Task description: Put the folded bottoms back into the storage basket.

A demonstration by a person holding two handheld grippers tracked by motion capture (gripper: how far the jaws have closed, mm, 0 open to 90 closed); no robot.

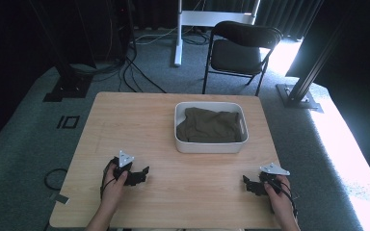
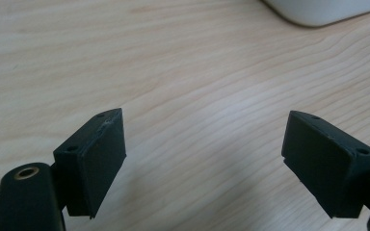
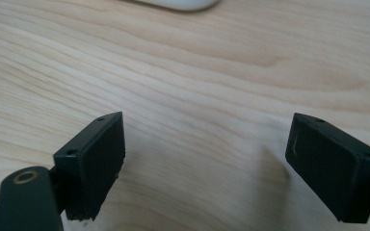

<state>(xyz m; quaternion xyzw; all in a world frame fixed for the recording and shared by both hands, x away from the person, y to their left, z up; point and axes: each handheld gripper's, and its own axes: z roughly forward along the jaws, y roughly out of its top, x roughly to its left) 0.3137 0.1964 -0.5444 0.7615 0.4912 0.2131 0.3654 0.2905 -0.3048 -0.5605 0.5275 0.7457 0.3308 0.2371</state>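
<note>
Your left gripper [image 1: 142,174] rests low on the near left of the counter [image 1: 139,125] with its jaws spread wide and nothing between them, and your right gripper [image 1: 248,185] sits the same way at the near right. The olive cloth [image 1: 208,126] lies bunched inside the white tub [image 1: 211,146] beyond both grippers, well apart from each.
</note>
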